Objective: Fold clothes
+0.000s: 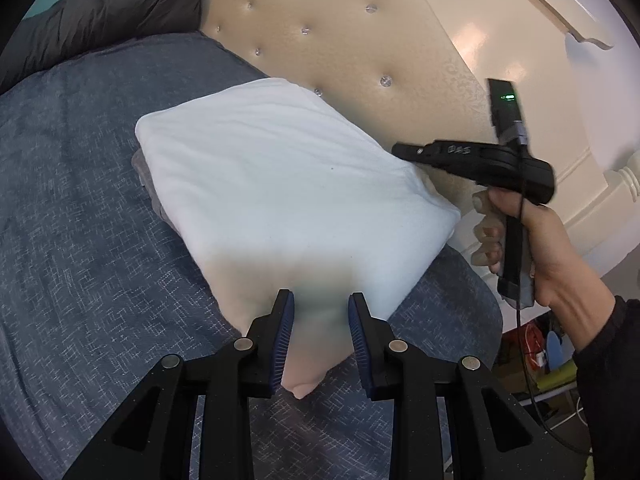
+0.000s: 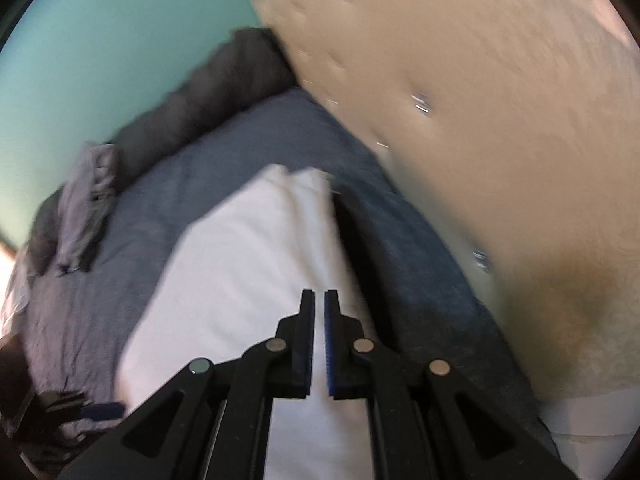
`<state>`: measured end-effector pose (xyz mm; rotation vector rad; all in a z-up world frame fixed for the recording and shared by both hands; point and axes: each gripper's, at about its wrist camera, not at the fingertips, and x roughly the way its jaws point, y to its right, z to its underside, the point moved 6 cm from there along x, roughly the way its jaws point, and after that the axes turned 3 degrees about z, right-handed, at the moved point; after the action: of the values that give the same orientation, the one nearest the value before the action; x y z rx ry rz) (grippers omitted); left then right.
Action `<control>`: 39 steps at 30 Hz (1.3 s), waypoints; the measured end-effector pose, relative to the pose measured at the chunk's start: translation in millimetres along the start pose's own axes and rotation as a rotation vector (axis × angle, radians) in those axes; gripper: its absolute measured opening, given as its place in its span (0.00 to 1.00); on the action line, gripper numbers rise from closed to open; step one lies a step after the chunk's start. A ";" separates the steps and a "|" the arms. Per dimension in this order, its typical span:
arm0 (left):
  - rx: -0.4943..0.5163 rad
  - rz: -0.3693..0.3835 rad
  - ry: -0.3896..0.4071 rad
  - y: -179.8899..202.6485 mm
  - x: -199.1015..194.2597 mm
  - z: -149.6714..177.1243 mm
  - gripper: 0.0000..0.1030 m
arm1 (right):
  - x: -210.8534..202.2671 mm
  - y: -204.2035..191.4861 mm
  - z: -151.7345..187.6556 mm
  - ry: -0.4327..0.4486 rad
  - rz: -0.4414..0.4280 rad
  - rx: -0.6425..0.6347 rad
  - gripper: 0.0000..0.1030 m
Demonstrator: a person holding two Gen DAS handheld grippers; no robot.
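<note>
A white folded garment (image 1: 280, 184) lies on the blue-grey bed cover (image 1: 80, 200), close to the headboard. My left gripper (image 1: 320, 300) is shut on the garment's near corner, and the thick fold fills the gap between its blue pads. A hand (image 1: 560, 248) holds my right gripper (image 1: 396, 149) over the garment's far right edge. In the right wrist view that gripper (image 2: 319, 293) is shut with nothing between its pads, hovering just above the white garment (image 2: 240, 272). This view is blurred.
A grey cloth (image 1: 142, 172) peeks out from under the white garment's left side. A crumpled grey garment (image 2: 86, 208) lies further along the bed. A dark grey duvet (image 1: 100, 8) runs along the teal wall. The tufted beige headboard (image 1: 340, 40) stands right behind.
</note>
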<state>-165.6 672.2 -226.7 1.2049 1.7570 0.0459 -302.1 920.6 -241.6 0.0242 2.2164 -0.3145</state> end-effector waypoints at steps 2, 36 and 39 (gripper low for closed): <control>-0.002 -0.001 0.000 -0.4 -0.1 -0.2 0.29 | -5.5 -12.8 4.3 0.008 -0.038 -0.041 0.02; -0.001 -0.062 0.079 28.6 -90.9 6.1 0.30 | -102.0 -46.9 53.2 0.161 0.040 0.058 0.02; 0.004 -0.067 0.093 33.8 -102.9 7.2 0.31 | -115.8 -58.7 58.7 0.171 0.034 0.047 0.02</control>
<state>-132.6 610.8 -143.4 1.1621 1.8780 0.0596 -192.4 860.8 -173.0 0.1186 2.3751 -0.3577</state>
